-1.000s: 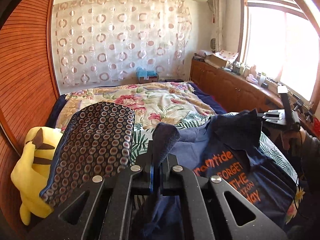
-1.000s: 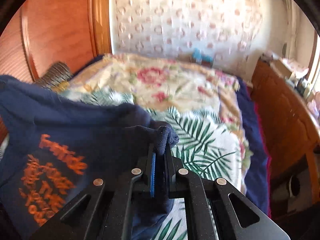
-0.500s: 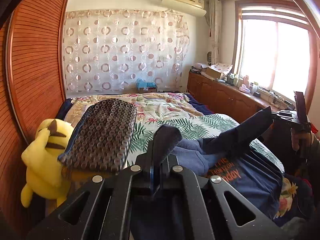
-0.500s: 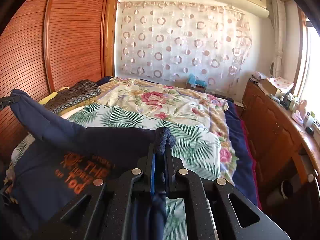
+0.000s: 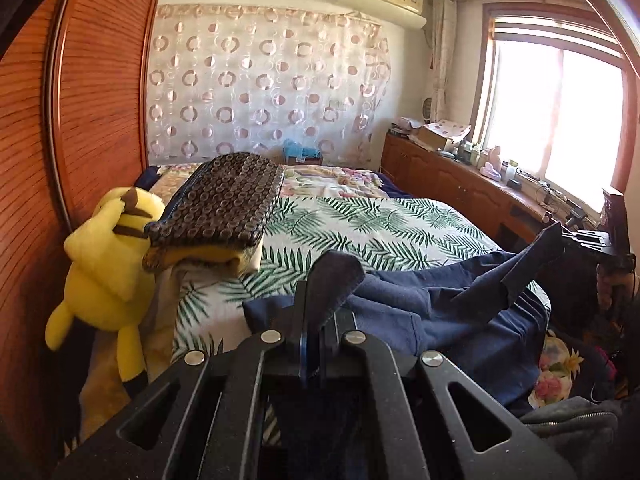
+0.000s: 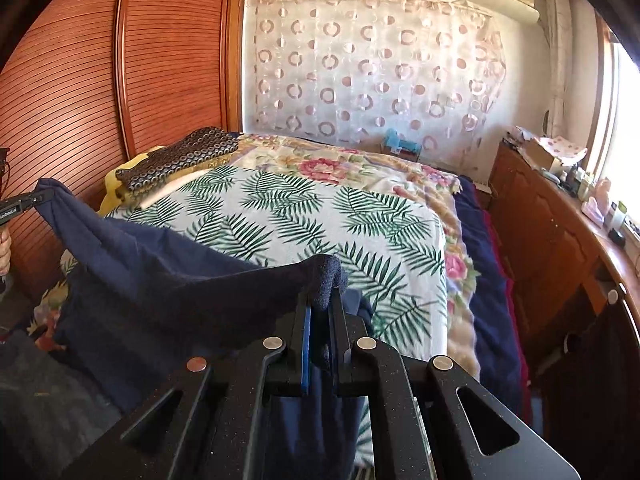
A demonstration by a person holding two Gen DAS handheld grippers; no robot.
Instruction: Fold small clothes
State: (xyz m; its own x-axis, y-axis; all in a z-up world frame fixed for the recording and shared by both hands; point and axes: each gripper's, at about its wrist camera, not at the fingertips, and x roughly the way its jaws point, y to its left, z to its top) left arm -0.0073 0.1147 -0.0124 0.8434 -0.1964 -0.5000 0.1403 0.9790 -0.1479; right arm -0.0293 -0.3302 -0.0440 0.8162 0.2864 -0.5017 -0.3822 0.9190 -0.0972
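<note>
A navy blue T-shirt [image 5: 432, 312] hangs stretched between my two grippers over the near end of the bed. My left gripper [image 5: 314, 312] is shut on one corner of the shirt, which sticks up between its fingers. My right gripper [image 6: 320, 304] is shut on another corner of the shirt [image 6: 168, 280]. The right gripper shows at the far right of the left wrist view [image 5: 576, 236], and the left gripper at the far left of the right wrist view [image 6: 24, 202]. The shirt's orange print is hidden.
The bed has a palm-leaf sheet [image 6: 312, 216] and a floral cover [image 6: 332, 164]. A dotted dark pillow [image 5: 228, 208] and a yellow plush toy [image 5: 108, 276] lie at the left by the wooden wardrobe [image 5: 72, 128]. A wooden cabinet [image 6: 552, 232] runs along the right under the window.
Both grippers have drawn back toward the foot of the bed and dropped lower, pulling the shirt with them. The orange print has gone out of sight.
</note>
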